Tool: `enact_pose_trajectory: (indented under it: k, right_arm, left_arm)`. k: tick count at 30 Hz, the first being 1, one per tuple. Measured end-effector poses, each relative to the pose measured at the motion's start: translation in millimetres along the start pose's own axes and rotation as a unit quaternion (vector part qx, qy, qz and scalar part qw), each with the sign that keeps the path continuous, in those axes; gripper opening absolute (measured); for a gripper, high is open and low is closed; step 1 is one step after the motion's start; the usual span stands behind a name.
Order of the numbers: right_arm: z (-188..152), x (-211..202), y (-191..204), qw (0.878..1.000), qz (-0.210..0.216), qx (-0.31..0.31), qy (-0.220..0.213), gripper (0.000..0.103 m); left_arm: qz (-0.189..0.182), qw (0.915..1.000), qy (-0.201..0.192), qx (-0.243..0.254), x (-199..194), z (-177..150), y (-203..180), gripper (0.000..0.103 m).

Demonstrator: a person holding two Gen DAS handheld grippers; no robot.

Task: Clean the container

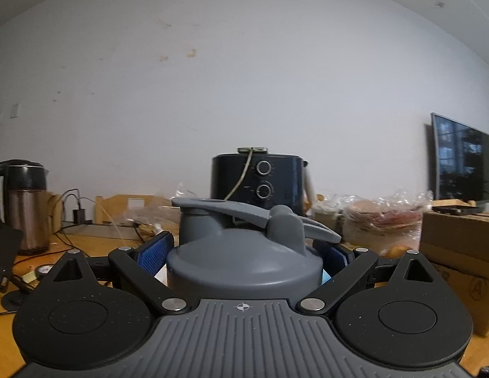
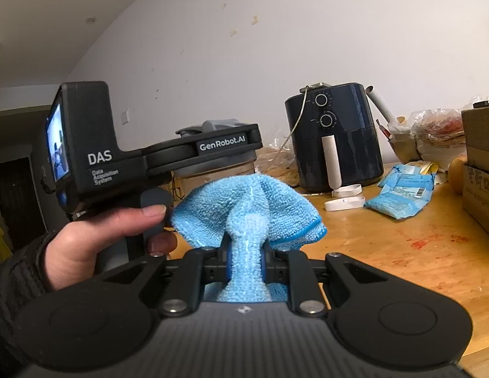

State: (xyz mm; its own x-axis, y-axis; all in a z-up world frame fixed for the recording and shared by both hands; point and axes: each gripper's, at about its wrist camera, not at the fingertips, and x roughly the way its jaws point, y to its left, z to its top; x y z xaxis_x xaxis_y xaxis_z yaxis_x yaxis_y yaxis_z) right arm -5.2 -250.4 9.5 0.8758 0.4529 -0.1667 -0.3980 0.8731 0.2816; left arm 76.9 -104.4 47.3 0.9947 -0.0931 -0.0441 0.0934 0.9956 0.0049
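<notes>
table (image 2: 402, 252): wooden, red-stained | on it: air fryer (image 2: 335, 138), blue packets (image 2: 402, 195), cardboard box (image 2: 480, 170), kettle (image 1: 23, 204)

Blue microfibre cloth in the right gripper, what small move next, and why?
Probably bring the blue microfibre cloth left onto the grey-lidded container. The right gripper pinches it, the left gripper holds the container, and they aren't visibly touching.

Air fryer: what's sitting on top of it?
A small flat metallic object lies on the air fryer, with a pale cord hanging down its front. The rest of the top isn't visible.
</notes>
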Motion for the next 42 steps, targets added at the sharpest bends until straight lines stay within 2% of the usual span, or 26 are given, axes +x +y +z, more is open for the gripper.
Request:
enact_pose_trajectory:
  k: [15, 25, 42]
  right_arm:
    - [-1.6, -11.9, -12.5, 1.0, -0.021, 0.016, -0.002, 0.012]
    - [-2.9, -9.1, -13.5, 1.0, -0.019, 0.018, 0.001, 0.013]
    - [-2.9, -8.2, -14.9, 1.0, -0.02, 0.023, 0.005, 0.013]
  left_arm:
    - [0.069, 0.9975, 0.013, -0.001, 7.4, 1.8, -19.1, 0.097]
    - [0.084, 0.9959, 0.032, -0.005, 13.2, 0.4, -20.6, 0.097]
    - [0.09, 0.9953, 0.037, 0.003, 13.0, 2.2, -23.3, 0.096]
